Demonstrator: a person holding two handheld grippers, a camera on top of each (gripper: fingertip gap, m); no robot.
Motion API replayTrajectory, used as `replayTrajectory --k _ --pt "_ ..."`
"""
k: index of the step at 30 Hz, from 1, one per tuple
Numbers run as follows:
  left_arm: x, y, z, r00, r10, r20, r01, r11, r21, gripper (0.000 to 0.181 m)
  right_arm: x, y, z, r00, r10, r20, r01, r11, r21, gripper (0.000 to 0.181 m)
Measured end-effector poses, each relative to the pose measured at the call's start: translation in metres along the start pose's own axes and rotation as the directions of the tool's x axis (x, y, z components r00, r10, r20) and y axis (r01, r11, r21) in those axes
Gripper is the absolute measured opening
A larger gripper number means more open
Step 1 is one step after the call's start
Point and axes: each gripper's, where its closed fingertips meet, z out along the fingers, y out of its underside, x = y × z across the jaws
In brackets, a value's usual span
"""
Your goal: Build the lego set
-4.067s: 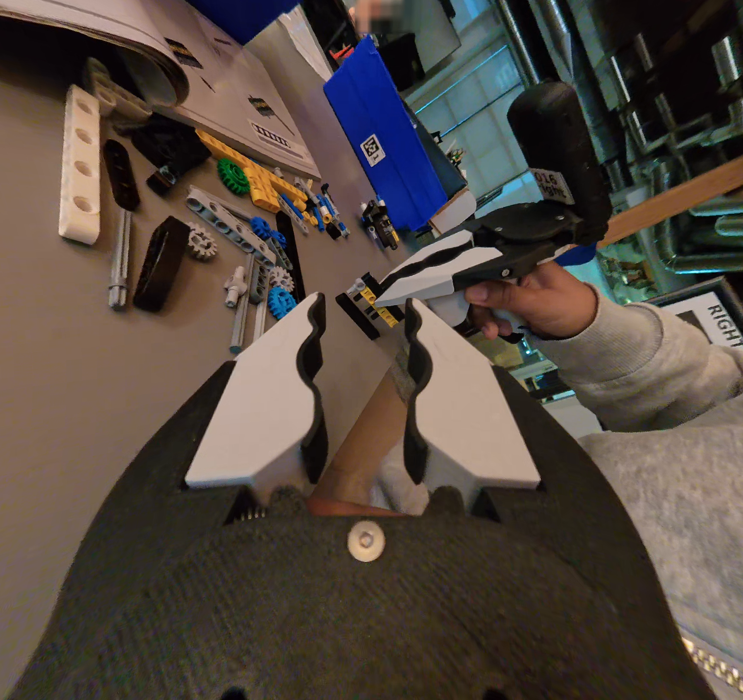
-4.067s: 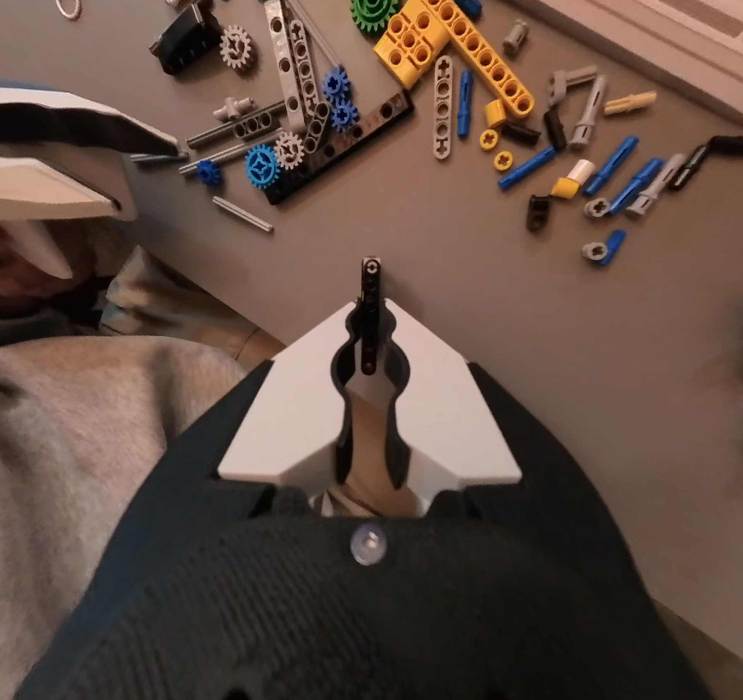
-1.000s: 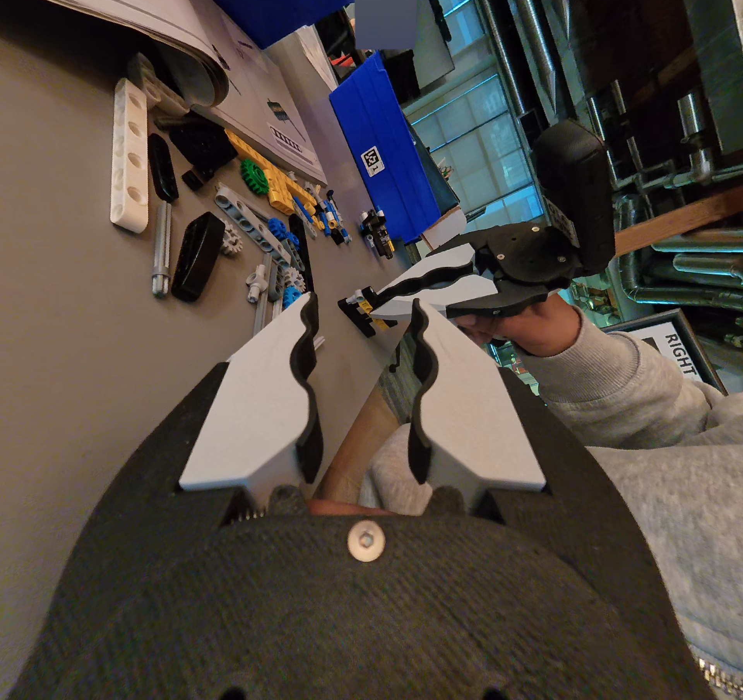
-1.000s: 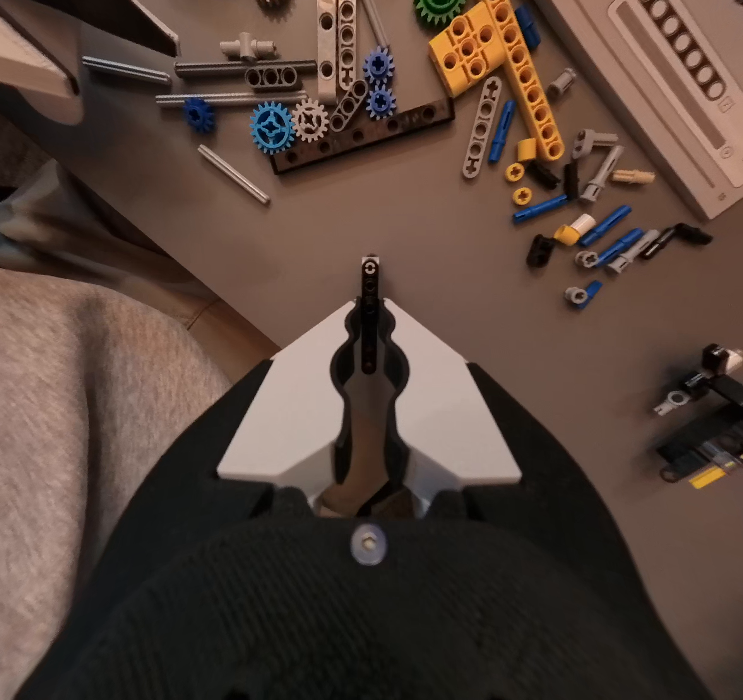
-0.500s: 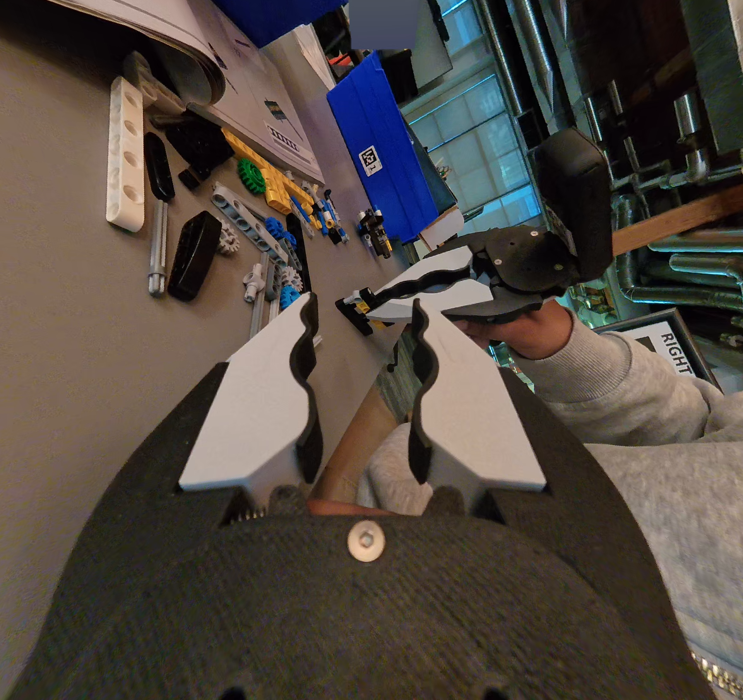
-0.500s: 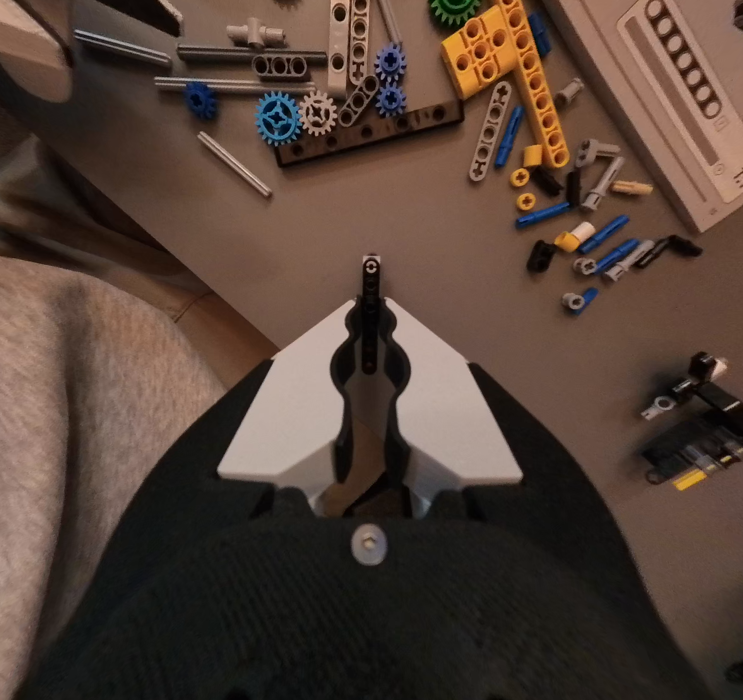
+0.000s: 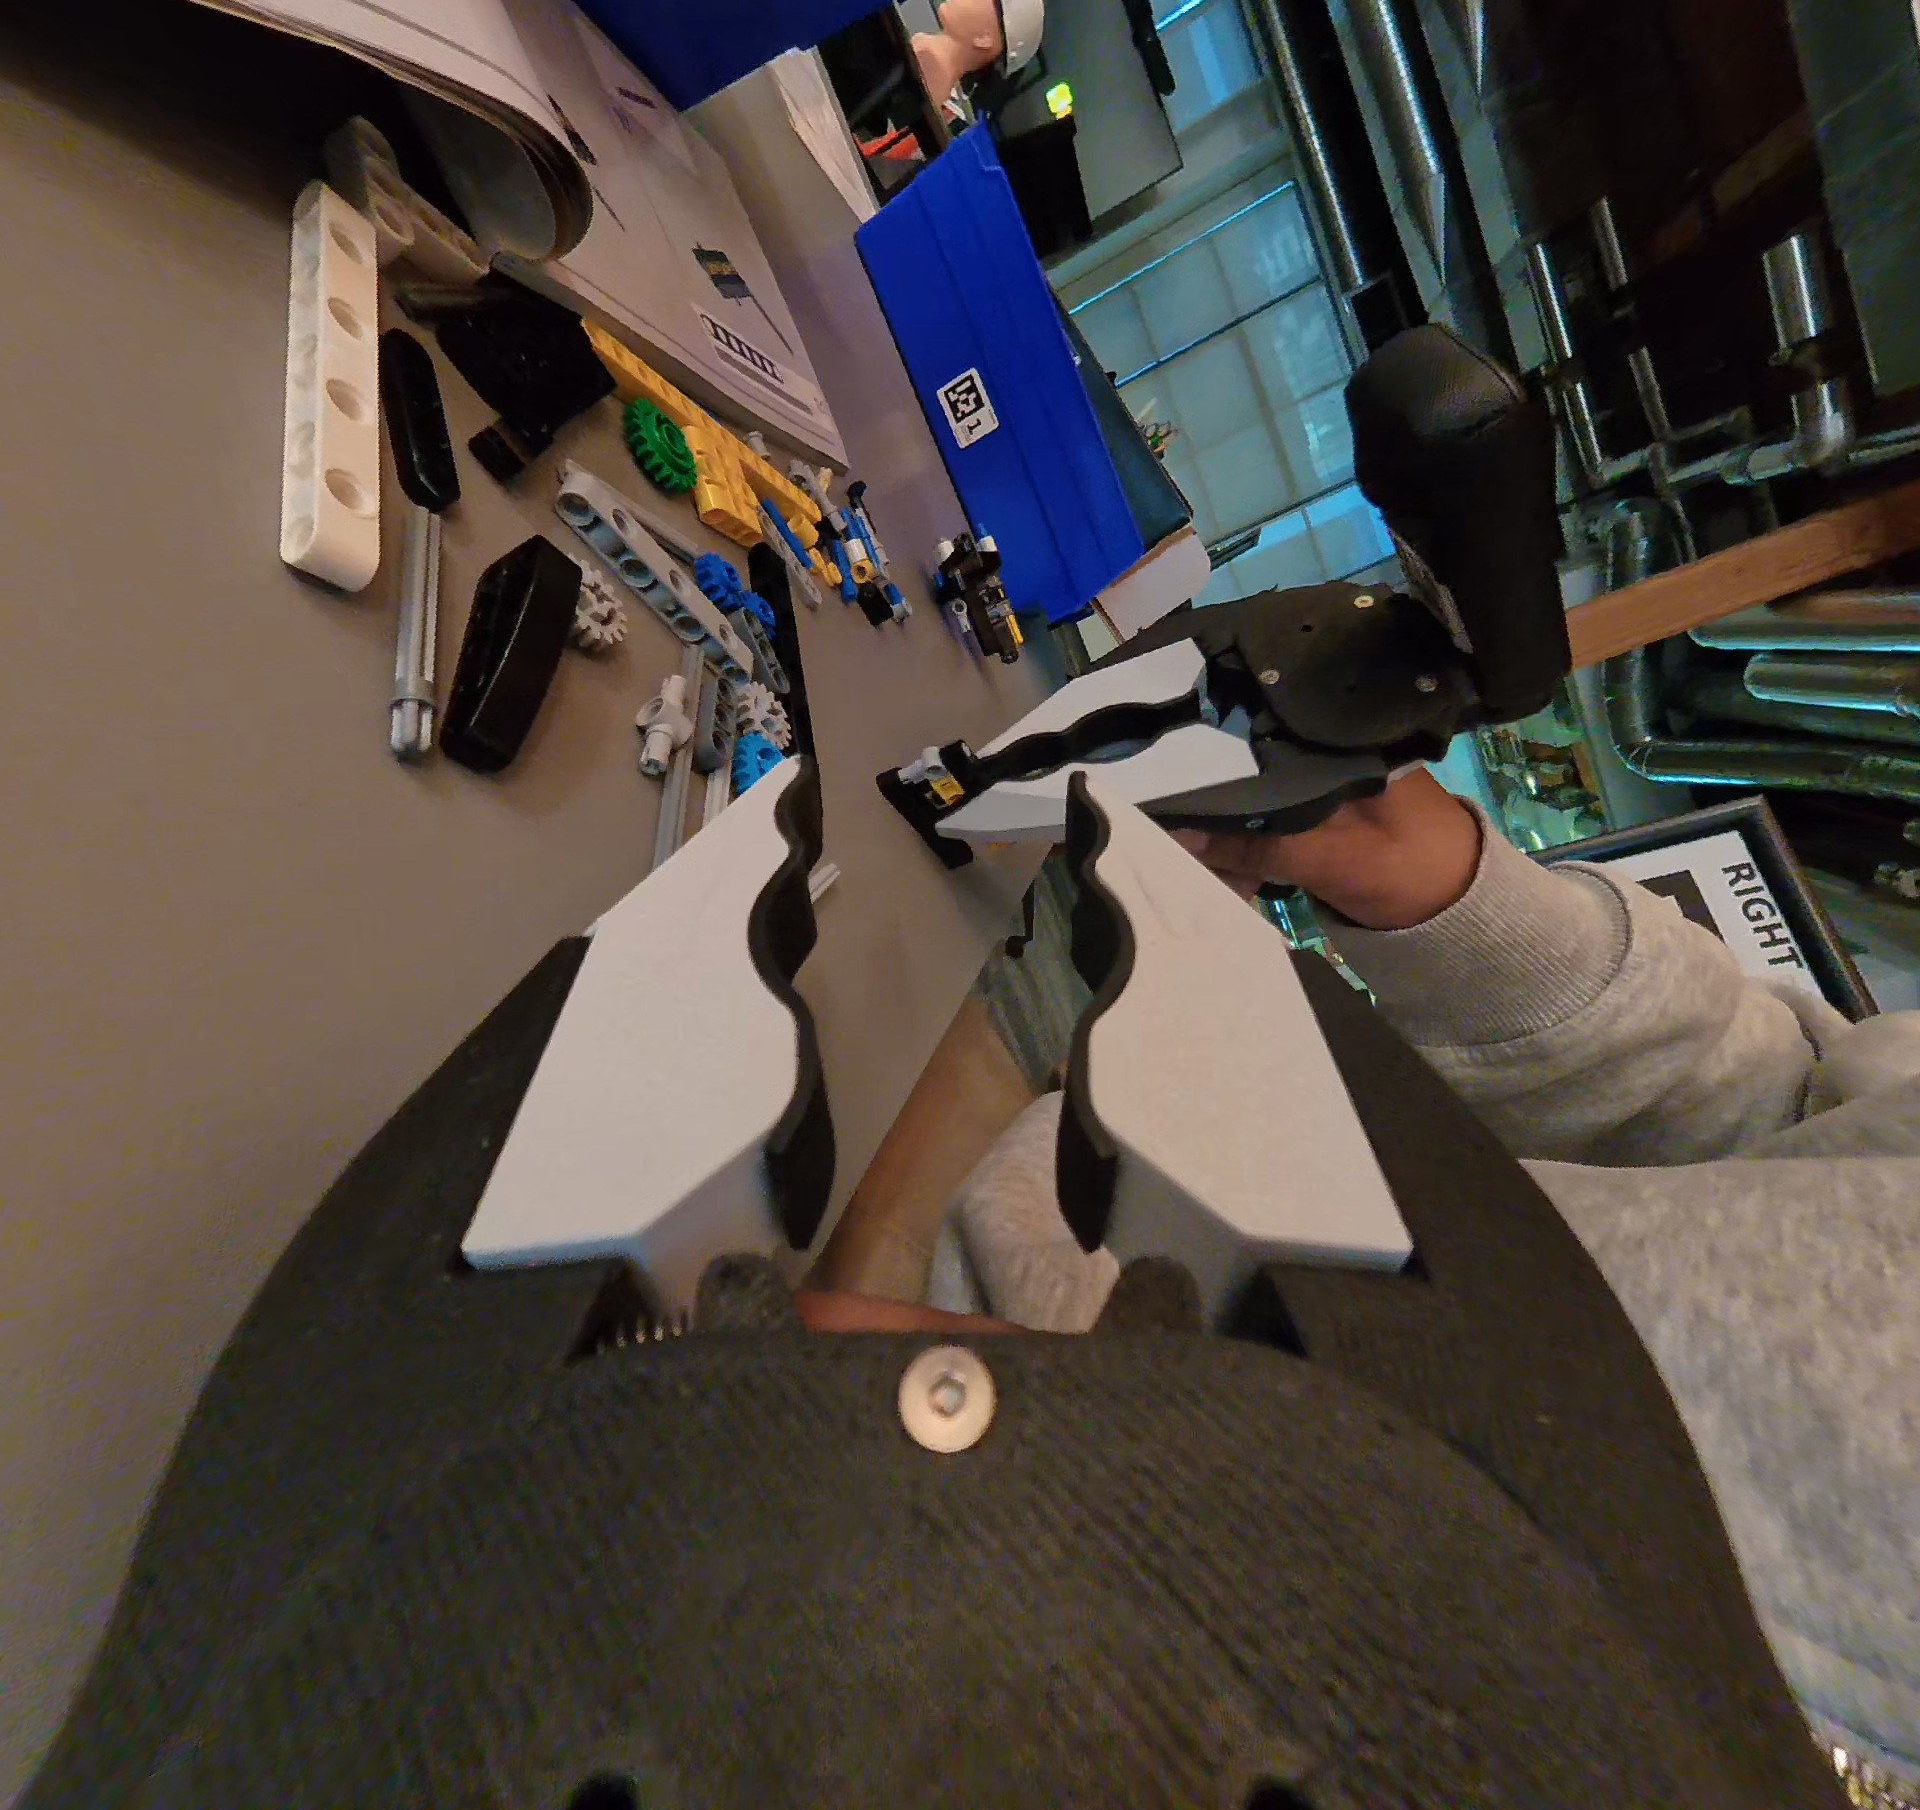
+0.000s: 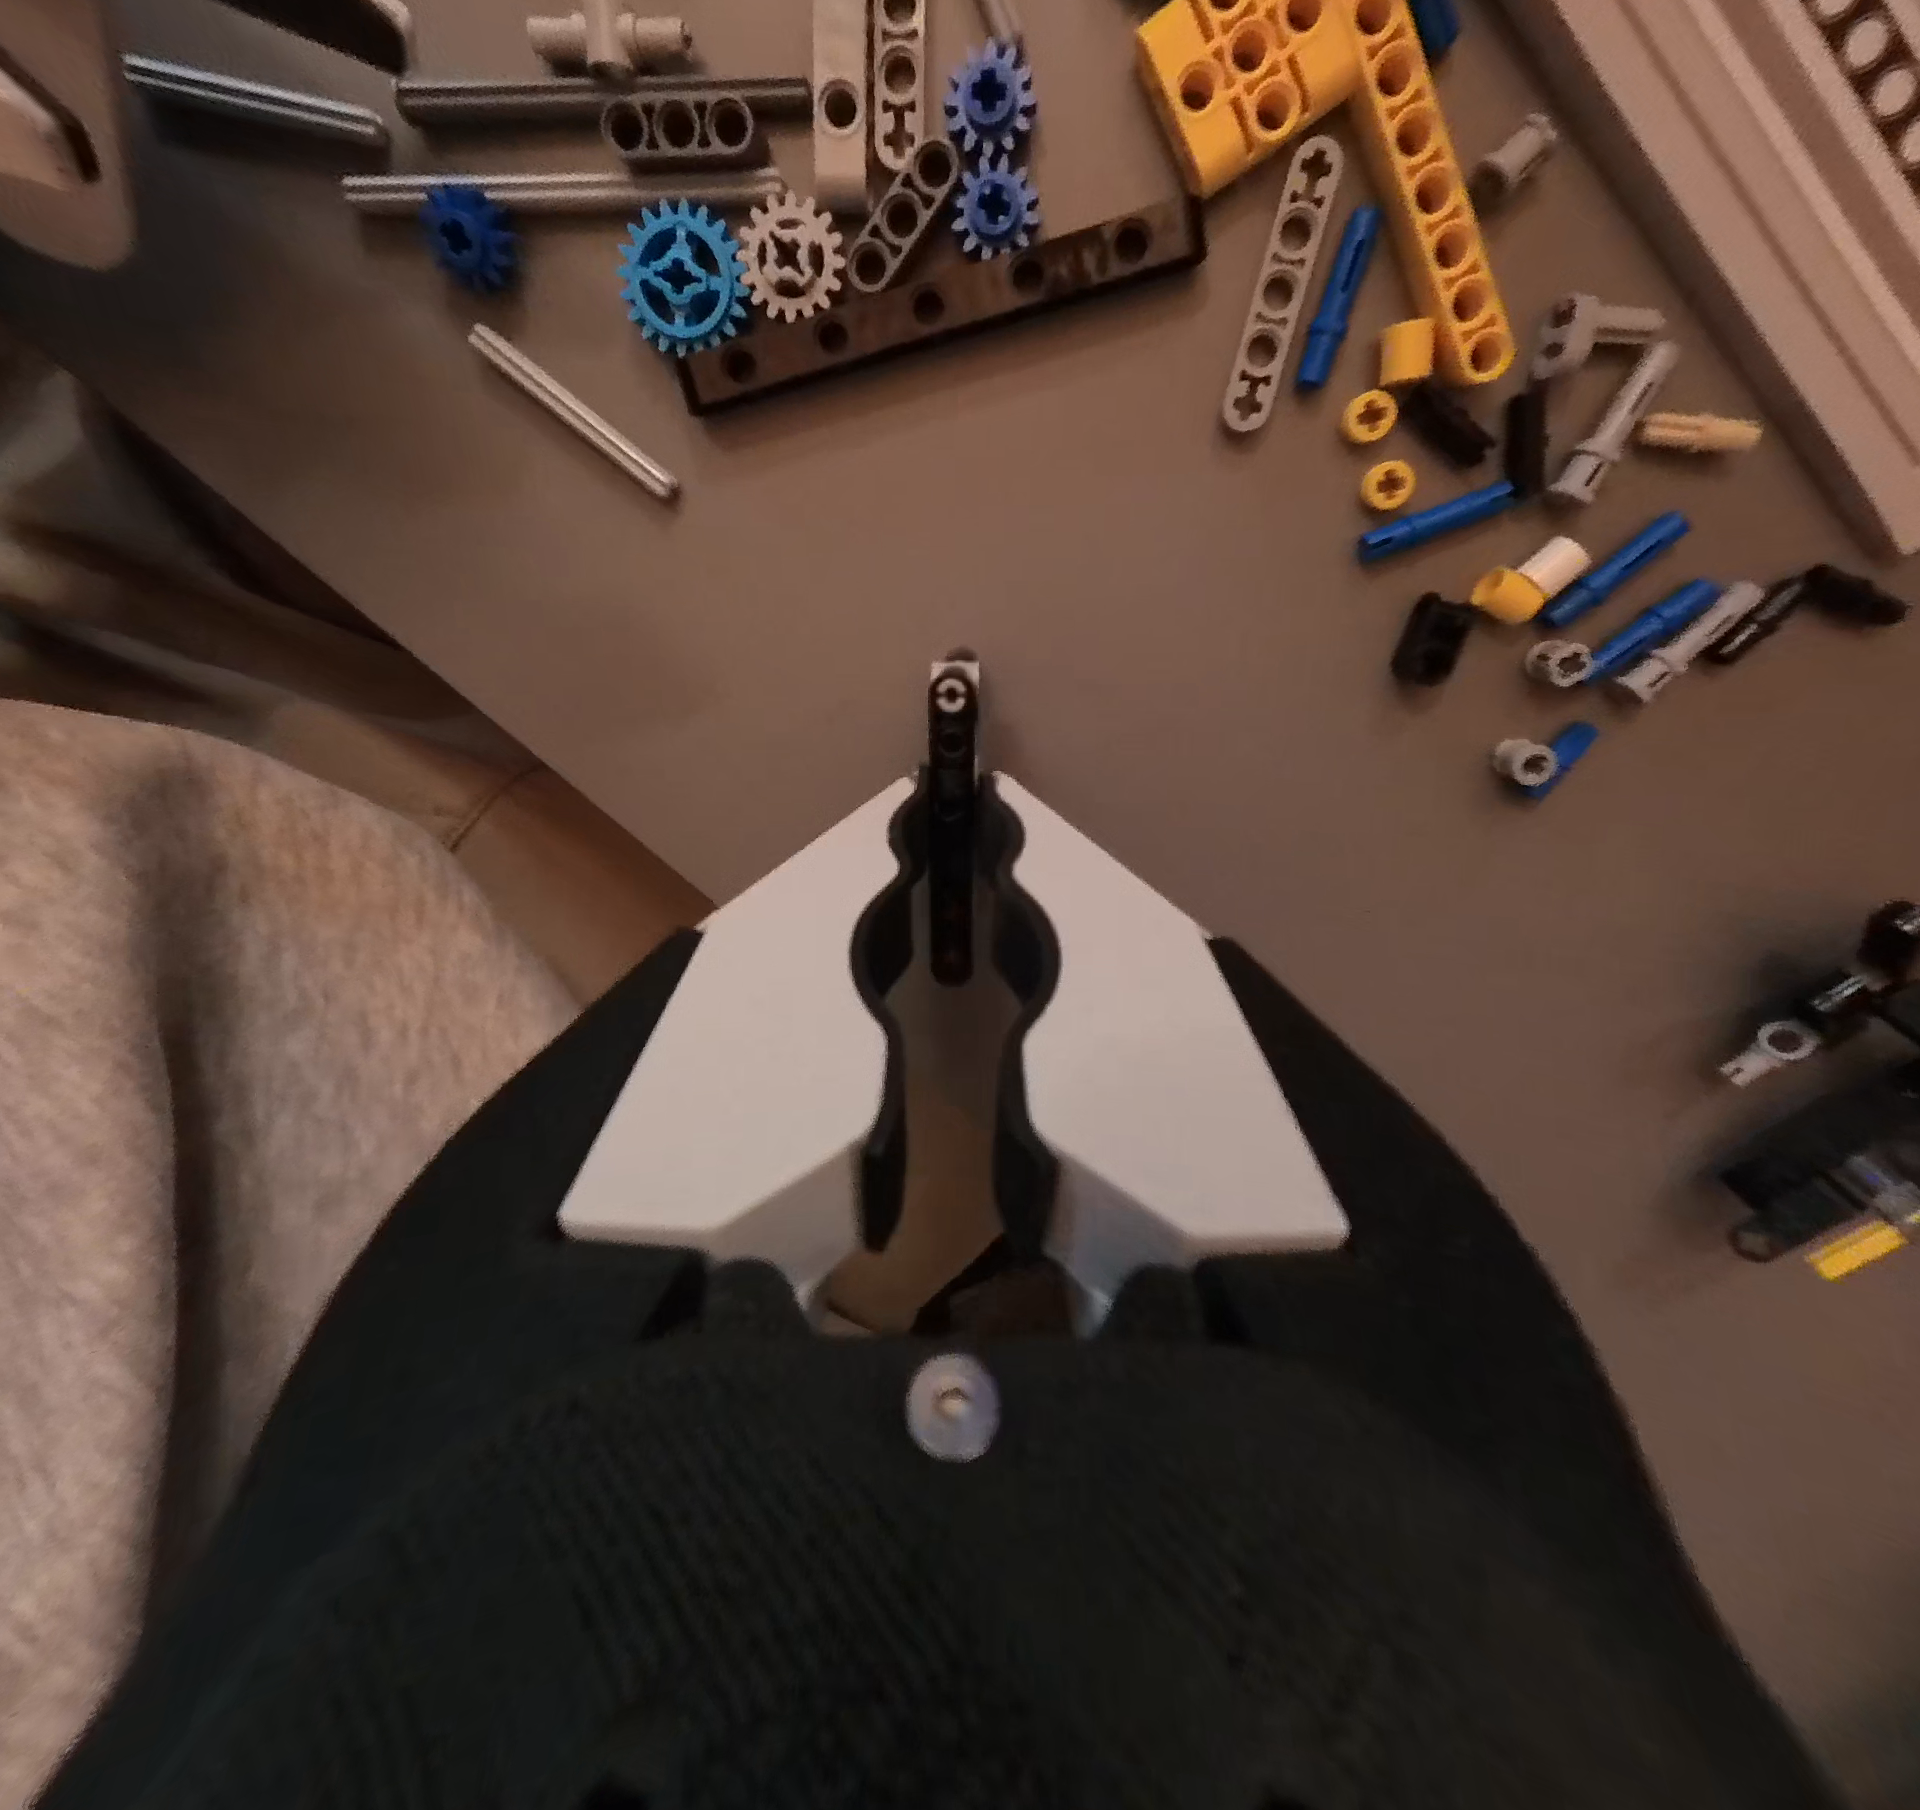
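Observation:
My right gripper (image 8: 953, 784) is shut on a small black Lego assembly (image 8: 951, 825) with a grey and yellow end, held above the grey table near its front edge. It shows from the side in the left wrist view (image 7: 971, 773), where the assembly (image 7: 925, 784) sticks out of its tips. My left gripper (image 7: 940, 804) is open and empty, tilted over the table edge close to the right one. Loose parts lie beyond: a yellow beam (image 8: 1403, 129), a black beam (image 8: 935, 316), a light blue gear (image 8: 681, 277), a green gear (image 7: 657, 446).
A second small black built piece (image 8: 1829, 1168) lies at the right of the table. An instruction booklet (image 7: 436, 46) and a blue bin (image 7: 997, 410) stand at the back. A white beam (image 7: 327, 389), black curved pieces and axles lie to the left. A person's grey sleeve (image 7: 1558, 991) is near. There is about 12 centimeters between the tips of the two grippers. The right gripper is farther from the light blue gear (image 8: 681, 277), some 9 centimeters, than the left, some 4 centimeters.
The right gripper has moved forward over the table with the black assembly in it and tilted flatter. The left gripper has stayed open and hardly moved.

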Motion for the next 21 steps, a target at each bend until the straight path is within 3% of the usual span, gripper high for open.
replayTrajectory --k 4,11,21 --pt "0.000 0.001 0.001 1.000 0.000 0.001 0.000 1.000 -0.004 0.045 0.002 -0.004 -0.003 1.000 0.003 -0.005 -0.003 1.000 0.010 0.016" --pt "0.000 0.000 0.000 1.000 -0.003 -0.004 0.003 1.000 -0.001 0.045 0.002 -0.010 -0.007 1.000 0.001 -0.009 0.000 0.999 0.039 0.017" --pt "0.000 0.000 0.000 1.000 -0.006 -0.007 0.006 1.000 -0.003 0.046 0.000 -0.015 -0.010 0.999 -0.037 -0.018 0.038 0.998 0.040 0.005"
